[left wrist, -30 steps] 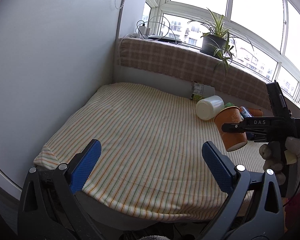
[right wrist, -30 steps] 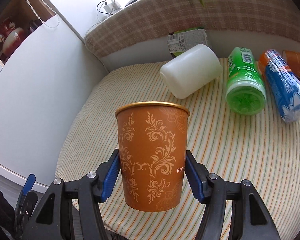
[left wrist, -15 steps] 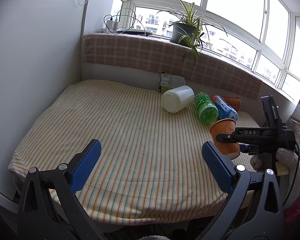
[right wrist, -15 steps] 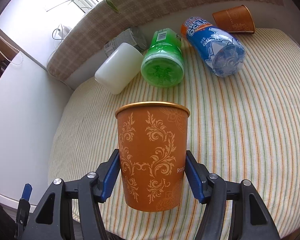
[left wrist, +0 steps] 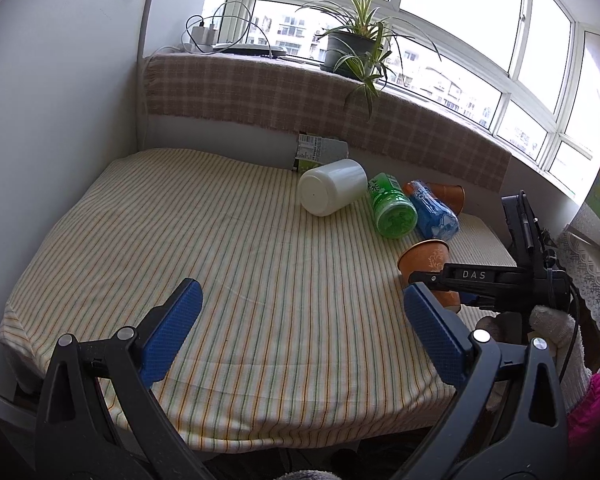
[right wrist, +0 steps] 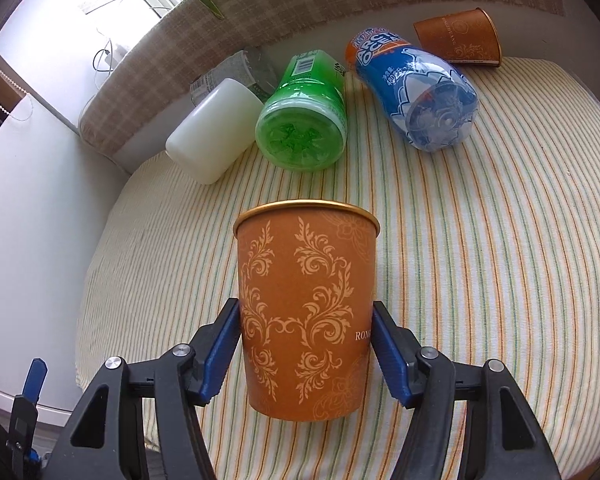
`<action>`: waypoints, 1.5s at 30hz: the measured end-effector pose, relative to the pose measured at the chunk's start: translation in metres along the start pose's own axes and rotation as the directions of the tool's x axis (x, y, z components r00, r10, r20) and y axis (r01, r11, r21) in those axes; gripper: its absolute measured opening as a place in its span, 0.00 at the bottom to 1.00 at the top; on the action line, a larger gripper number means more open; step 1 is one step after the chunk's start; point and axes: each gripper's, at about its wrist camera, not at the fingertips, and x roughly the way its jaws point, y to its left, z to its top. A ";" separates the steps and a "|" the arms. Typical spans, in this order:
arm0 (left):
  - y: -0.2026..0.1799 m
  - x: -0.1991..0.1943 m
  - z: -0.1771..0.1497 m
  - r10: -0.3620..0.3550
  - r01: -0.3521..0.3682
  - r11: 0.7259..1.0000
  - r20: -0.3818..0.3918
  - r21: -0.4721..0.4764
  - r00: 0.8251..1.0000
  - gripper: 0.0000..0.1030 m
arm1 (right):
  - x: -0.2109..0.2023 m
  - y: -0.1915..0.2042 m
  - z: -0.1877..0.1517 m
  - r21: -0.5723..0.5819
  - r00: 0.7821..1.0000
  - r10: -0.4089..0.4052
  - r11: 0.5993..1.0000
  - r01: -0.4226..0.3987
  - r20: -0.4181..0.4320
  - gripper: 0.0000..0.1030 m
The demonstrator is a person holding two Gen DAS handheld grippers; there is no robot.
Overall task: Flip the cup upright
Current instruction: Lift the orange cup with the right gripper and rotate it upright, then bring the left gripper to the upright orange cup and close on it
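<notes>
My right gripper (right wrist: 306, 344) is shut on an orange paper cup (right wrist: 306, 312) with a gold floral pattern, gripping its lower sides. The cup is rim up, roughly upright, low over the striped cloth (right wrist: 480, 240); whether it touches is unclear. In the left wrist view the cup (left wrist: 426, 258) and right gripper (left wrist: 440, 280) are at the table's right edge. My left gripper (left wrist: 300, 328) is open and empty above the front edge of the cloth (left wrist: 220, 260).
Lying at the back: a white jar (right wrist: 214, 132), a green bottle (right wrist: 304, 120), a blue bottle (right wrist: 420, 92), a second orange cup (right wrist: 458, 36) and a crushed bottle (left wrist: 318, 152). A plaid-covered ledge (left wrist: 260, 92) with a potted plant (left wrist: 356, 48) stands behind. A white panel (left wrist: 60, 100) borders the left.
The right gripper has carried the cup lower and to the right, toward the cloth near the bottles. The left gripper's view swung right, then settled; it stays open.
</notes>
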 end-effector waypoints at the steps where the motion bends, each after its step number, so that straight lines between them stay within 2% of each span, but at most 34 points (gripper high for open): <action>1: -0.001 0.001 0.000 -0.006 0.006 1.000 -0.005 0.001 1.000 0.99 | -0.002 0.000 -0.001 -0.006 1.000 -0.001 1.000 0.001 0.006 0.67; 5: -0.004 0.005 0.003 -0.026 0.027 1.000 -0.019 0.003 0.999 0.99 | -0.015 0.000 -0.005 -0.023 0.999 -0.001 1.000 0.002 0.034 0.75; 10: -0.008 0.018 0.008 -0.098 0.097 0.995 -0.071 -0.027 0.993 0.99 | -0.038 0.000 -0.015 -0.074 0.996 -0.024 0.997 0.031 0.089 0.75; 14: -0.016 0.033 0.014 -0.150 0.145 0.988 -0.109 -0.051 0.983 0.99 | -0.066 0.002 -0.027 -0.118 0.982 -0.069 0.989 0.090 0.175 0.75; 16: -0.021 0.043 0.017 -0.190 0.182 0.981 -0.138 -0.067 0.972 0.99 | -0.080 0.003 -0.034 -0.134 0.971 -0.095 0.983 0.126 0.219 0.77; 19: -0.027 0.064 0.022 -0.265 0.244 0.962 -0.198 -0.123 0.944 0.99 | -0.098 0.000 -0.044 -0.141 0.955 -0.123 0.976 0.166 0.268 0.79; 23: -0.033 0.093 0.027 -0.349 0.300 0.931 -0.269 -0.207 0.898 0.96 | -0.115 -0.014 -0.055 -0.107 0.949 -0.133 0.980 0.169 0.285 0.80; 27: -0.042 0.123 0.027 -0.430 0.339 0.893 -0.341 -0.297 0.836 0.92 | -0.127 -0.031 -0.068 -0.065 0.942 -0.156 0.981 0.183 0.297 0.80; 31: -0.052 0.146 0.027 -0.477 0.357 0.869 -0.392 -0.342 0.786 0.89 | -0.137 -0.046 -0.079 -0.023 0.936 -0.179 0.981 0.194 0.304 0.80; 36: -0.064 0.169 0.025 -0.499 0.355 0.857 -0.428 -0.374 0.754 0.88 | -0.143 -0.065 -0.085 0.035 0.932 -0.200 0.979 0.199 0.303 0.80; 39: -0.072 0.179 0.024 -0.503 0.356 0.857 -0.453 -0.373 0.736 0.82 | -0.146 -0.074 -0.087 0.059 0.931 -0.206 0.979 0.197 0.300 0.80; 45: -0.082 0.195 0.021 -0.499 0.344 0.859 -0.475 -0.378 0.725 0.82 | -0.145 -0.078 -0.091 0.065 0.933 -0.206 0.978 0.196 0.293 0.80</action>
